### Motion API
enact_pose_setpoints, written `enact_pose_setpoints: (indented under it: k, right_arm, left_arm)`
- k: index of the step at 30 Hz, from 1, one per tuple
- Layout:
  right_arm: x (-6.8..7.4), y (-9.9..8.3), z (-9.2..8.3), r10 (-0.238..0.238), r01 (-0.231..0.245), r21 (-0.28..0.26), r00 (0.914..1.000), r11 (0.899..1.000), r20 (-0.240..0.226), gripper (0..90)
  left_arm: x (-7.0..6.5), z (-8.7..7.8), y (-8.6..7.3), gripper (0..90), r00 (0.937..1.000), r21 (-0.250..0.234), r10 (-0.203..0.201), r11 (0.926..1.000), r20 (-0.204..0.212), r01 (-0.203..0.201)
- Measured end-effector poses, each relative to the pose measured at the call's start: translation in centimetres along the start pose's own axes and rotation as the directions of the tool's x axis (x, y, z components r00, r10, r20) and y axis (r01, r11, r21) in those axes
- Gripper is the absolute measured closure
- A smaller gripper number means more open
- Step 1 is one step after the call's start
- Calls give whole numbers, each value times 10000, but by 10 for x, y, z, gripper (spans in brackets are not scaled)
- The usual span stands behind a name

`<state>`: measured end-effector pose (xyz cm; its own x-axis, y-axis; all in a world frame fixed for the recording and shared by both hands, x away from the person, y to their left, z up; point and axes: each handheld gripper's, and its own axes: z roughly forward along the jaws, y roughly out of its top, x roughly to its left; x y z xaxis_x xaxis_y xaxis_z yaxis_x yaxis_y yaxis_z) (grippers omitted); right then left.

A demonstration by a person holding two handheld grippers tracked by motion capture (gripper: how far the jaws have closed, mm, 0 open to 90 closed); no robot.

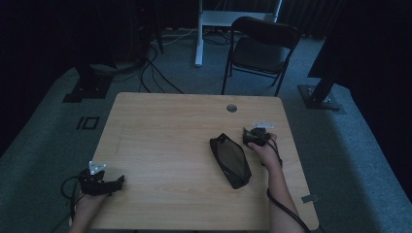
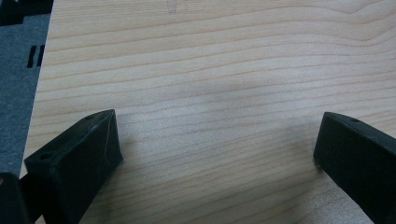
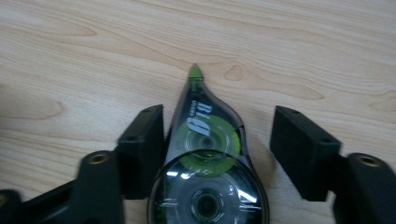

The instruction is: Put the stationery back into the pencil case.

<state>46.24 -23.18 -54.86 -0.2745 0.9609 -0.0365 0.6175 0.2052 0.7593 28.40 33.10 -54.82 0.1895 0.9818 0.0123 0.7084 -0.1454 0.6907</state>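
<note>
Right gripper spread around the correction tape roller, left jaw touching, bottom edge cut off; left gripper gapes wide at seven o'clock, pouch dim.

My high view is really dim, almost underexposed: the room around the table goes near black and the pouch is just a dark blob with no detail. Both gripper views are way brighter, with soft even light and only faint shadows on the wood. In my right gripper view the tape roller catches small glare spots, and its near end looks soft.
</note>
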Motion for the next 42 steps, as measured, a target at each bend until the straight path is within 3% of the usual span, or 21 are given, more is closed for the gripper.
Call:
enact_pose_setpoints:
  k: [3,12,19,26,31,33,34,39,42]
  right_arm:
    - [2,0,-1,327,-326,41,9992,9995,-246,487]
    - [4,1,-6,510,-506,221,9985,9985,-191,501]
    - [0,5,-22,775,-765,402,9968,9963,-221,503]
    - [1,15,-46,597,-596,59,9981,9982,-125,504]
    - [6,22,-63,751,-754,-160,9970,9970,-193,504]
    - [7,23,-66,696,-699,-217,9975,9973,-135,505]
    - [9,24,-72,430,-431,-250,9991,9988,-16,504]
    - [14,27,-87,367,-372,-444,9993,9983,-122,505]
    - [17,30,-96,104,-84,-654,9995,9978,306,505]
  left_arm:
    - [0,0,0,8,10000,1,2,10000,-1,-2]
    - [0,0,0,8,10000,1,1,10000,2,-1]
    - [0,0,0,8,10000,1,1,10000,2,-1]
    - [0,0,0,8,10000,2,-1,10000,0,1]
    - [0,0,0,8,10000,2,0,10000,0,0]
    - [0,0,0,8,10000,1,2,10000,-1,-2]
    - [0,0,0,8,10000,0,-1,10000,-1,1]
    - [0,0,0,8,10000,2,1,10000,0,-1]
    - [0,0,0,8,10000,3,1,10000,-1,-1]
